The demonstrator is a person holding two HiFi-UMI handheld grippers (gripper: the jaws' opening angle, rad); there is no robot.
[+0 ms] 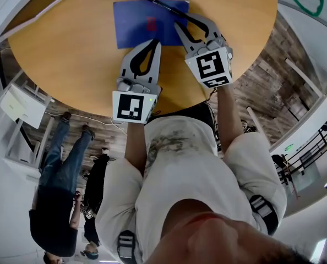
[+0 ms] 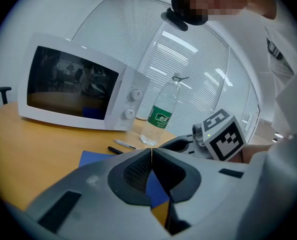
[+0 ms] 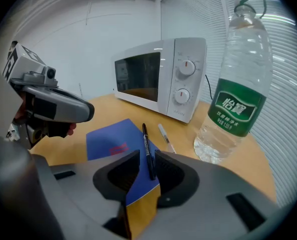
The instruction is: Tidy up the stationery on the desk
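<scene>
Flat on the surface (image 1: 59, 48), toward its middle, a booklet (image 1: 136, 23). Across its far right corner, slanting, a pen (image 1: 161, 5), near end between the parted jaws of the right gripper (image 1: 190, 22). Just beyond, on the bare surface, a second pen (image 3: 165, 137). Right of both, upright, a bottle (image 3: 232, 91); behind them, further left, a microwave (image 3: 161, 76). Over the booklet's near edge, beside the right gripper, the left gripper (image 1: 154, 42).
</scene>
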